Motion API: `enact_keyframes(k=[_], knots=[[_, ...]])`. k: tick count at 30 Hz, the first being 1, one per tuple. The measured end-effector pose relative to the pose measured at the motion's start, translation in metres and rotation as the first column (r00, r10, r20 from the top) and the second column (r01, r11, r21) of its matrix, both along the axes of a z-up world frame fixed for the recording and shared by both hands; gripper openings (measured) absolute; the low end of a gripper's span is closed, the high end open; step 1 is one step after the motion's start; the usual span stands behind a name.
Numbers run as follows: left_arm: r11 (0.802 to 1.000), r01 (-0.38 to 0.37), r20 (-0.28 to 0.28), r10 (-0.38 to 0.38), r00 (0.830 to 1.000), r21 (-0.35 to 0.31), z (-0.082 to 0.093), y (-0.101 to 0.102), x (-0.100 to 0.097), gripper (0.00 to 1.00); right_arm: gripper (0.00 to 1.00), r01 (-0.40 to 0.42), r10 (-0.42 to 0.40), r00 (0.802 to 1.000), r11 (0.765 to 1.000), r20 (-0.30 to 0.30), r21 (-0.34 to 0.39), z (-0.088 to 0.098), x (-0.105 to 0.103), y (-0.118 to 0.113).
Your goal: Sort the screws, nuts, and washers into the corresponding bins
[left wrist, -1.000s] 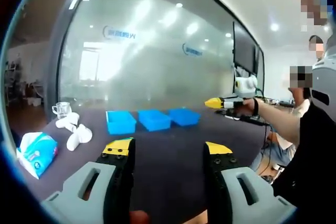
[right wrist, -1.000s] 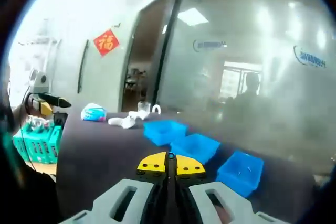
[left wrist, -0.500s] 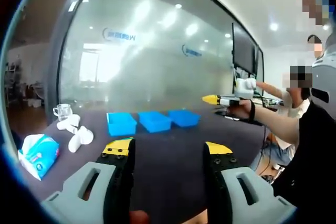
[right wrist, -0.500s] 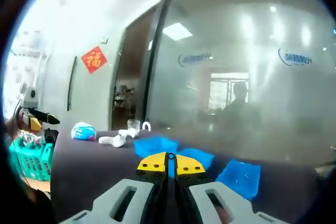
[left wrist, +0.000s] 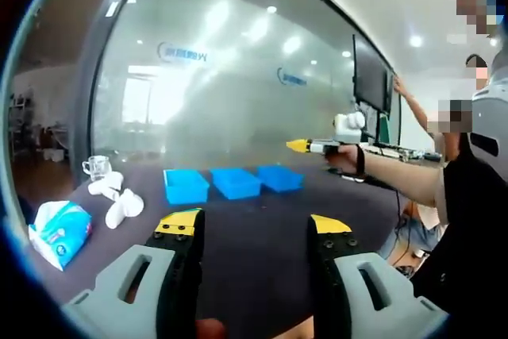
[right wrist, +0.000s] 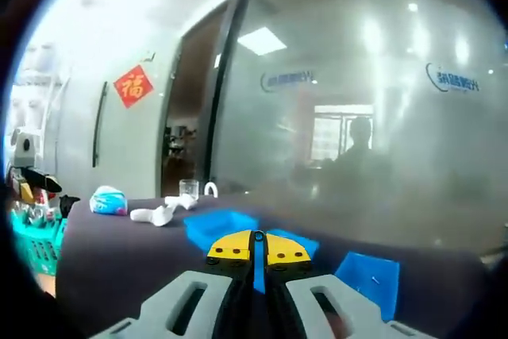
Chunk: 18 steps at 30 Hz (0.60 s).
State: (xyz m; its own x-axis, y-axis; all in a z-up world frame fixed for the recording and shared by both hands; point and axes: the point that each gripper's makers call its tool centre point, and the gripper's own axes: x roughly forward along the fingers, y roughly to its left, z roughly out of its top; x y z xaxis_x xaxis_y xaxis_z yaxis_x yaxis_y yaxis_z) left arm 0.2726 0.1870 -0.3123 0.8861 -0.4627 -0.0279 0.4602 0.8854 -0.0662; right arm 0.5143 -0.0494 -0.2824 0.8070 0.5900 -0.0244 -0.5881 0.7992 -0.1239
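Three blue bins stand in a row on the dark table: left bin [left wrist: 185,186], middle bin [left wrist: 236,182], right bin [left wrist: 279,178]. My left gripper [left wrist: 254,225] hovers over the near table with its yellow-tipped jaws wide apart and nothing between them. My right gripper [left wrist: 305,146] is held in the air by a hand, right of and above the bins, its tip closed. In the right gripper view its jaws [right wrist: 257,247] are shut together with no part seen between them, above the bins [right wrist: 217,226] [right wrist: 371,275]. What the bins hold cannot be made out.
A tissue pack [left wrist: 58,230], white cups [left wrist: 117,197] and a glass [left wrist: 95,167] sit at the table's left end. A frosted glass wall runs behind the table. A person [left wrist: 464,220] stands at the right. A green basket [right wrist: 32,245] stands off the table's end.
The right gripper has moved up and leftward in the left gripper view, toward the bins. The right gripper view has swung, shifting the bins across it. My left gripper has stayed put.
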Motion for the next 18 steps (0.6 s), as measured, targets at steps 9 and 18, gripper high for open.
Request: enact_keyframes(k=[9, 18], knots=[[1.0, -0.009, 0.0, 0.009, 1.0, -0.002, 0.0, 0.003, 0.0, 0.51, 0.01, 0.059, -0.059, 0.996, 0.998, -0.065, 0.004, -0.012, 0.062, 0.015], [1.0, -0.009, -0.005, 0.009, 1.0, 0.002, -0.001, 0.002, 0.0, 0.51, 0.01, 0.059, -0.066, 0.991, 0.997, -0.119, -0.057, -0.025, 0.102, 0.046]])
